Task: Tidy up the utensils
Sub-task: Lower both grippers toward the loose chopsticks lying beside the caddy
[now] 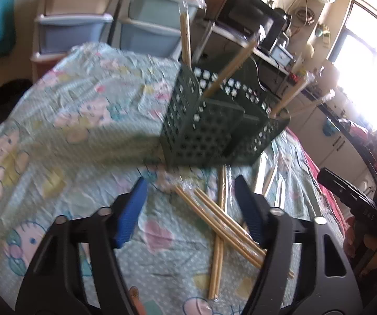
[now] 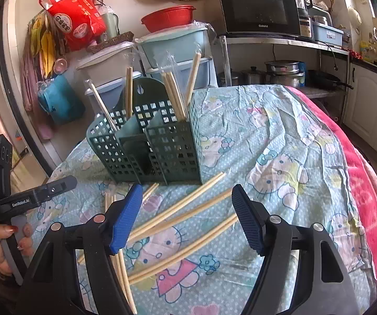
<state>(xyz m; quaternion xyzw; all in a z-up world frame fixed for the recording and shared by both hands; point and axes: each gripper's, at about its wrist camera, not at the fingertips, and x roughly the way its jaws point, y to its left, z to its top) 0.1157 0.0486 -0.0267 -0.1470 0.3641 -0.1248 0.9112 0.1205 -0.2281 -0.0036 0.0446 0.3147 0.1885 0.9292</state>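
A dark green perforated utensil holder (image 2: 146, 147) stands on the table, also in the left wrist view (image 1: 209, 128). Several wrapped wooden chopstick pairs (image 2: 174, 94) stand in its compartments. Several loose chopstick pairs (image 2: 183, 210) lie on the cloth in front of it, also in the left wrist view (image 1: 222, 223). My left gripper (image 1: 191, 183) is open and empty above the loose chopsticks. My right gripper (image 2: 187, 191) is open and empty above them too. The left gripper's body shows at the left of the right wrist view (image 2: 26, 199).
The table wears a pale blue cartoon cloth (image 2: 280, 157) over a pink blanket (image 2: 366, 183). Plastic storage bins (image 2: 172, 44), a microwave (image 2: 259, 10) on a shelf and pots (image 2: 283, 73) stand behind. White cabinets (image 2: 369, 107) are at right.
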